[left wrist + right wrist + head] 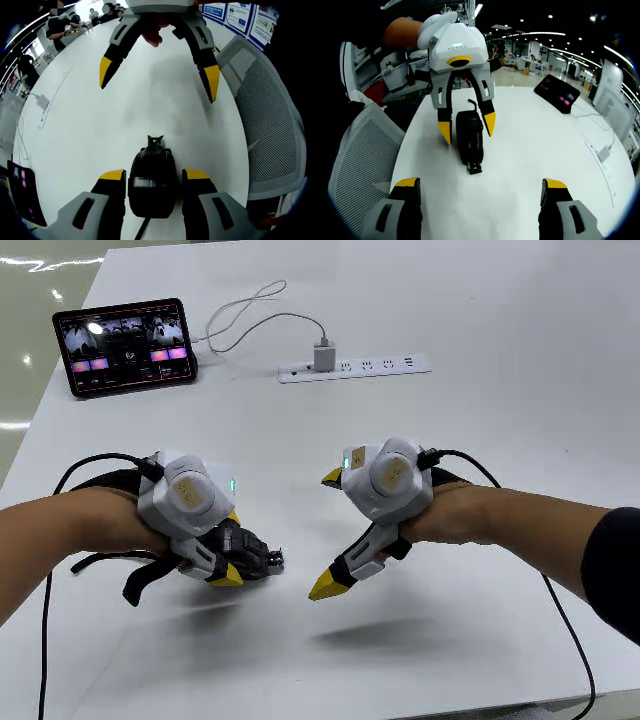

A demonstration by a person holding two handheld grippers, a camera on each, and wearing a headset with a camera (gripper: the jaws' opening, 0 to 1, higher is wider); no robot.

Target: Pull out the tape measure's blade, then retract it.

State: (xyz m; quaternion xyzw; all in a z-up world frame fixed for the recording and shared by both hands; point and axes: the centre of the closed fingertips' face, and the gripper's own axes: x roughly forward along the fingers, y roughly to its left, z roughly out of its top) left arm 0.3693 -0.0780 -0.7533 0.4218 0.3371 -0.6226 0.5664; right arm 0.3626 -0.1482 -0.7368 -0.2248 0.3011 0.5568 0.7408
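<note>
A black tape measure sits between the jaws of my left gripper, low over the white table. In the left gripper view the case is clamped between the yellow-tipped fingers, hook tab pointing forward, and no blade is drawn out. My right gripper faces it from the right, open, with nothing between its fingertips. From the right gripper view, the tape measure and its tab lie a short way ahead of the right gripper.
A tablet with a lit screen lies at the far left. A white power strip with a charger and cable sits behind the grippers. A grey mesh chair stands at the table's near edge. Cables trail from both grippers.
</note>
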